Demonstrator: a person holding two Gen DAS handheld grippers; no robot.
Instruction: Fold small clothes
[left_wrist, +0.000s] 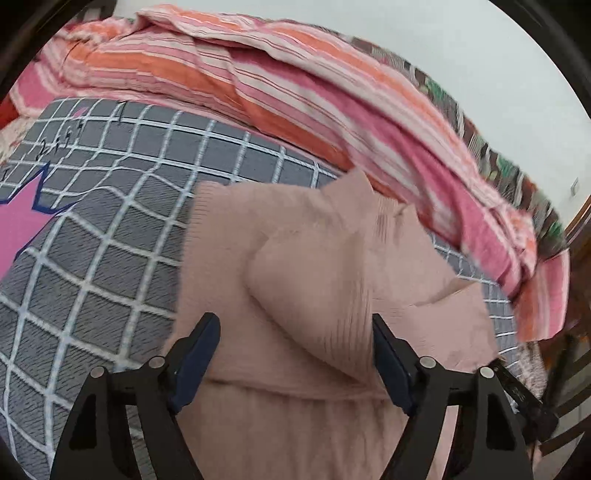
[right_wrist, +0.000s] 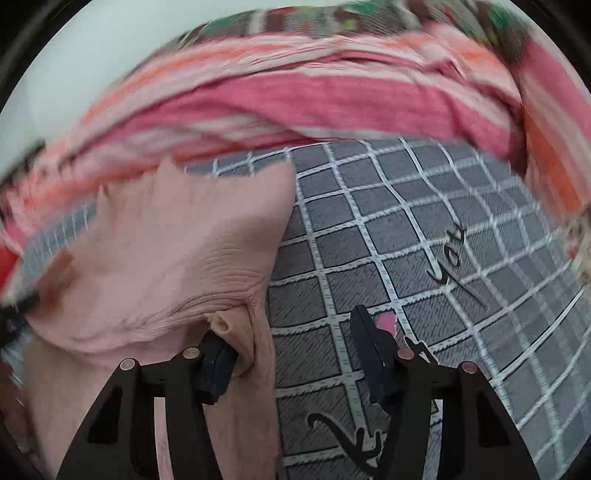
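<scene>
A small pale pink knit garment (left_wrist: 295, 258) lies partly folded on a grey checked bedsheet (left_wrist: 110, 240). My left gripper (left_wrist: 295, 332) is open, its jaws wide apart over the garment, with a bunched fold of the fabric rising between them. In the right wrist view the same garment (right_wrist: 166, 240) lies at the left. My right gripper (right_wrist: 291, 343) is open at the garment's right edge. Its left finger (right_wrist: 218, 365) touches a puckered bit of fabric, and its right finger (right_wrist: 373, 362) is over the bare sheet (right_wrist: 406, 221).
A rumpled pink, orange and white striped blanket (left_wrist: 277, 92) is heaped along the far side of the bed, also seen in the right wrist view (right_wrist: 295, 99). A pink star print (left_wrist: 22, 221) marks the sheet at left. Wooden furniture (left_wrist: 580, 229) stands at the right.
</scene>
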